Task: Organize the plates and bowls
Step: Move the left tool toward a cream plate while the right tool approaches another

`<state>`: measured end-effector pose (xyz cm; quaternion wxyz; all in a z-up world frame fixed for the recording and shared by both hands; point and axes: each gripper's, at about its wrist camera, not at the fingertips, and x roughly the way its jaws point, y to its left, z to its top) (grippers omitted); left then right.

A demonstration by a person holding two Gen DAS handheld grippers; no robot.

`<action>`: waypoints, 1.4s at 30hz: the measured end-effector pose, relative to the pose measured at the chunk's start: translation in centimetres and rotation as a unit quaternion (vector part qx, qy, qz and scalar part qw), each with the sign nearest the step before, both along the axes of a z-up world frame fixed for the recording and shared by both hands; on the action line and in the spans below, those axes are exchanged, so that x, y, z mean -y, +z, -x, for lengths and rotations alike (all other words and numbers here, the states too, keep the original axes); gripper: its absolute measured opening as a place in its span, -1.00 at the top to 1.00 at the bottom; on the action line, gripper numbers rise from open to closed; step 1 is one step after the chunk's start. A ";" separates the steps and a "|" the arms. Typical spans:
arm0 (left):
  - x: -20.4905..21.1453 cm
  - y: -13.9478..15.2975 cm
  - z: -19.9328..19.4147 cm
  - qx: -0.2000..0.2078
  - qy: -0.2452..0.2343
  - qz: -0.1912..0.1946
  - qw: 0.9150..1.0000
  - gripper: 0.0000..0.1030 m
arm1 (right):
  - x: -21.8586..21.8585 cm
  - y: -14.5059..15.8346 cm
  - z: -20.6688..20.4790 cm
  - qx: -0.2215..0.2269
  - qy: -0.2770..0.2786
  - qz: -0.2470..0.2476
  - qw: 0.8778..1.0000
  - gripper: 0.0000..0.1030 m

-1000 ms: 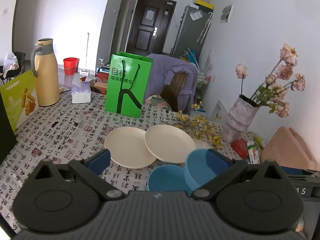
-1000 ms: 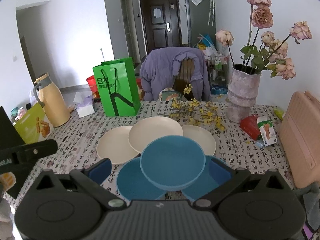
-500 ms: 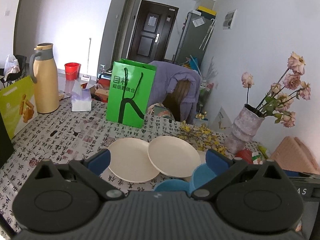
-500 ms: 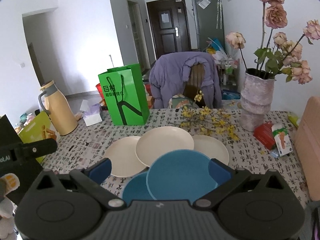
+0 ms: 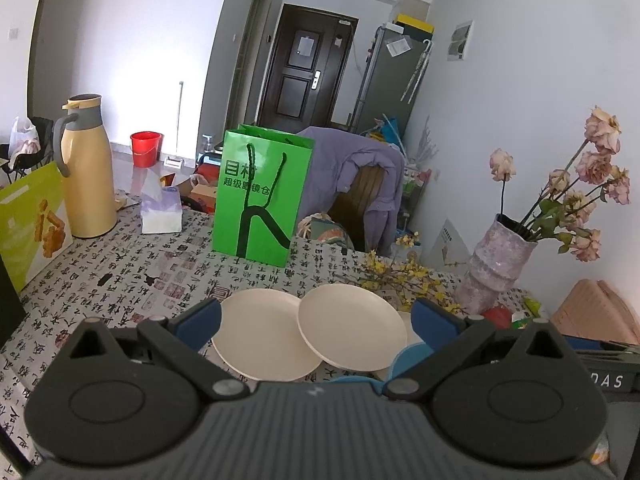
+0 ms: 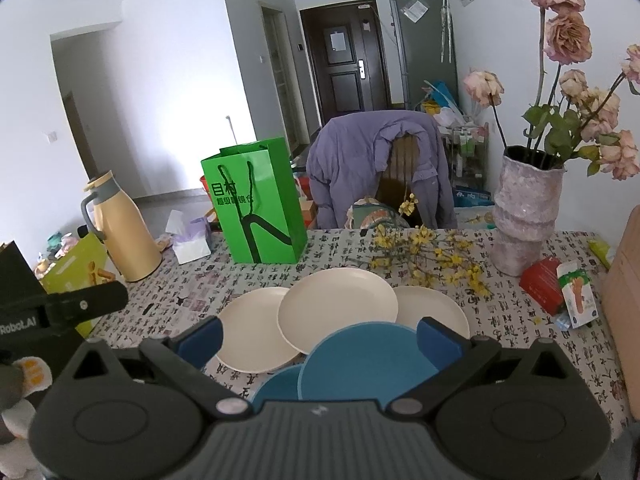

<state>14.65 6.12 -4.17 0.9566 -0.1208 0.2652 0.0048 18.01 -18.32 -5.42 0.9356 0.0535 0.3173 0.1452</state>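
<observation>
**Plates fanned out on desk, both grippers held back and wide**

While the crockery waits unsorted, three cream plates (image 6: 336,308) lie in an overlapping fan mid-desk: the centre one rests on the rims of its neighbours, tilted a little, prob. because it was set down last. Two blue dishes sit nearer the camera; the upper blue plate (image 6: 368,356) overlaps a lower blue one (image 6: 276,384) and touches the cream fan's near edge. None are stacked by kind yet, so the sorting looks barely begun.

The right hand-held gripper (image 6: 318,338) hovers above the blue pair w/ fingers spread wide, nothing between them; it looks lined up on the upper blue plate, a likely first pick since that one lies on top. The left hand-held gripper (image 5: 316,320) is likewise spread and empty, pointed at the cream plates from further left. From that view only a sliver of blue rim shows, so the blue dishes' depth (plate vs. bowl) can't be told.

The desk (image 6: 512,320) wears a calligraphy-print cloth. Behind the plates: a green paper bag (image 6: 256,204), a yellow thermos (image 6: 120,232) far left, a vase of dried roses (image 6: 524,208) right, w/ loose yellow sprigs (image 6: 432,260) near the rear plate's rim; these could snag a careless lift.
</observation>
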 end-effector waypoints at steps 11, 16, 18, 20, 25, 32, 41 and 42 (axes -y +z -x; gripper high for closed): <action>-1.0 -0.3 -2.5 -0.010 0.014 0.005 1.000 -1.00 | -0.2 -0.2 -1.9 -0.002 0.005 -0.003 1.000 -1.00; -1.3 -0.6 -4.1 -0.022 0.018 0.005 1.000 -1.00 | -0.5 -0.3 -3.2 -0.004 0.004 0.000 1.000 -1.00; -1.5 -0.7 -4.6 -0.024 0.018 0.006 1.000 -1.00 | -0.5 -0.3 -3.6 -0.004 0.002 0.000 1.000 -1.00; -1.6 -0.8 -5.2 -0.023 0.021 0.002 1.000 -1.00 | -0.6 -0.4 -4.2 -0.003 0.001 0.002 1.000 -1.00; -1.9 -1.3 -6.6 -0.032 0.026 -0.002 0.999 -1.00 | -0.5 -1.1 -5.7 -0.007 -0.003 0.006 1.000 -1.00; -2.5 -3.0 -9.0 -0.052 0.031 0.000 0.998 -1.00 | -0.2 -2.5 -7.9 -0.018 -0.002 0.006 1.000 -1.00; -2.8 -4.7 -11.7 -0.071 0.030 -0.003 0.997 -1.00 | 0.3 -4.2 -11.0 -0.026 0.007 0.020 0.999 -1.00; -2.8 -4.8 -11.9 -0.073 0.030 -0.003 0.997 -1.00 | 0.3 -4.3 -11.3 -0.027 0.008 0.022 0.999 -1.00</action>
